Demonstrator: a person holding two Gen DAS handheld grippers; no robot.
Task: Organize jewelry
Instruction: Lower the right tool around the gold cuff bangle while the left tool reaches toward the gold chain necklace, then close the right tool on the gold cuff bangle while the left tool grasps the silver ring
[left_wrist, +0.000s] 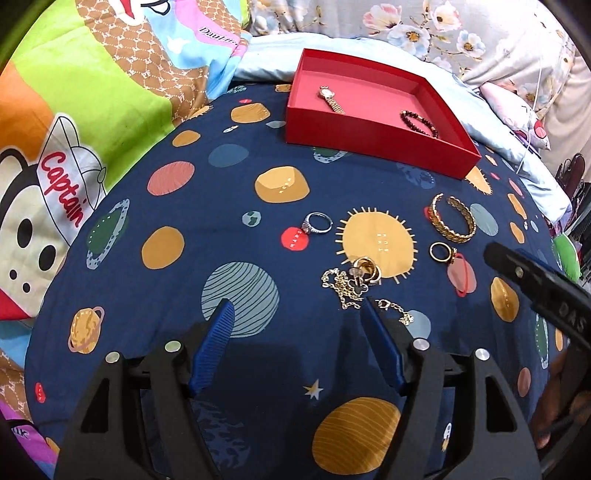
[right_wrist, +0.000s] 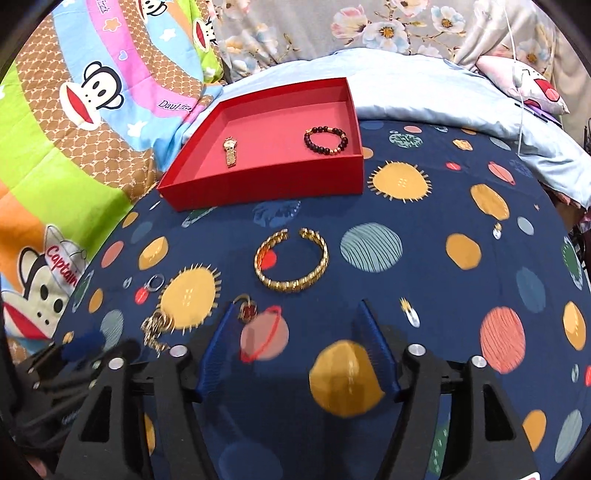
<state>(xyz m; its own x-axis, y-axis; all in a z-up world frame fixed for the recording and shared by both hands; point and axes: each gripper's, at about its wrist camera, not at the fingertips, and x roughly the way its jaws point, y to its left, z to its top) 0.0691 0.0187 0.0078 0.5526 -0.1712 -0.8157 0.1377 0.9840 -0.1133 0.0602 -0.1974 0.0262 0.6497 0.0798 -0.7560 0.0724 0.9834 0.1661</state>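
Observation:
A red tray (left_wrist: 369, 138) (right_wrist: 258, 182) sits on the space-print bedspread and holds a gold watch (left_wrist: 331, 99) (right_wrist: 230, 150) and a dark bead bracelet (left_wrist: 421, 122) (right_wrist: 325, 140). On the cloth lie a gold cuff bangle (left_wrist: 452, 218) (right_wrist: 291, 260), a silver ring (left_wrist: 317, 223) (right_wrist: 154, 282), a gold ring with a red stone (left_wrist: 443, 253) (right_wrist: 246, 308), and a tangled gold chain with earrings (left_wrist: 354, 282) (right_wrist: 157, 326). My left gripper (left_wrist: 297, 308) is open and empty, just short of the chain. My right gripper (right_wrist: 297, 308) is open and empty, below the bangle.
A cartoon monkey quilt (left_wrist: 74, 110) (right_wrist: 74, 129) lies to the left. A pale blue sheet (right_wrist: 443, 92) and floral bedding (left_wrist: 406, 29) lie behind the tray. The right gripper's body (left_wrist: 535, 288) shows at the left view's right edge.

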